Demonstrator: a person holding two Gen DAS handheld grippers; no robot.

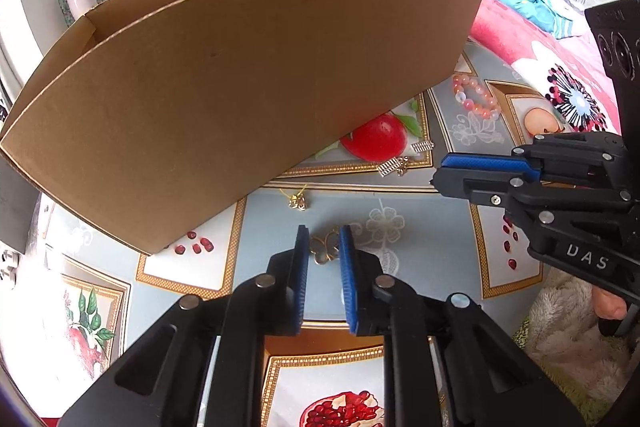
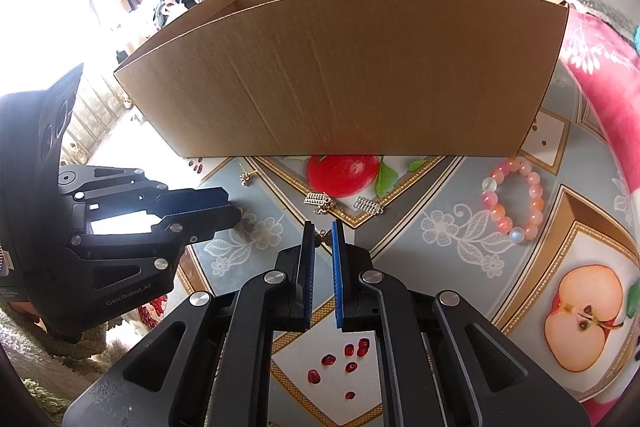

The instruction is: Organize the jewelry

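Gold butterfly piece [image 1: 325, 247] lay flat on the desk [image 1: 420, 227] in front of the cardboard box [image 1: 240, 75], between the left gripper [image 1: 324, 239] fingers, narrowed around it; whether gripped, unclear. Right gripper [image 2: 320, 233], nearly closed, hovered beside, seemingly empty.

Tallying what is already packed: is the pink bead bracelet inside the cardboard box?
No. The pink bead bracelet lies on the patterned tablecloth, outside the cardboard box.
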